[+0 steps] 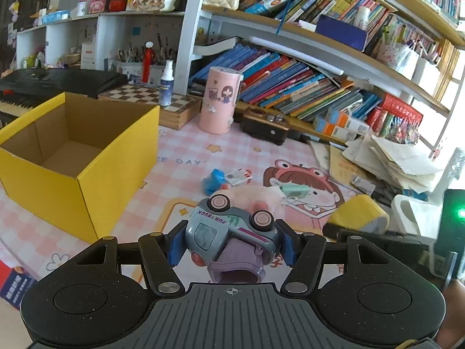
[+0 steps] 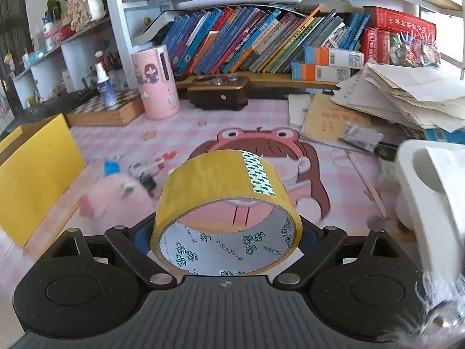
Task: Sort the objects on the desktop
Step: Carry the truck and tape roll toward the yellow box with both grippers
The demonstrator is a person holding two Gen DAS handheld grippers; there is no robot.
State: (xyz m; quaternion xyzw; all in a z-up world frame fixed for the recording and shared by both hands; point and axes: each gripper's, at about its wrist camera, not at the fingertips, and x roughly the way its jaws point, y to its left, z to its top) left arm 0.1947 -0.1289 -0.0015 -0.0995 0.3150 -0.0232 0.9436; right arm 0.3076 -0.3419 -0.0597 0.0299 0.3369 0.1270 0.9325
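our left claw is clamped on a toy truck; our right claw grips a tape roll; the yellow box looks empty; toys remain on the table.

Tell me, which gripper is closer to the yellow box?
Left. The left gripper, holding the toy truck, sits beside the yellow box; the right gripper, holding the tape roll, is farther off.
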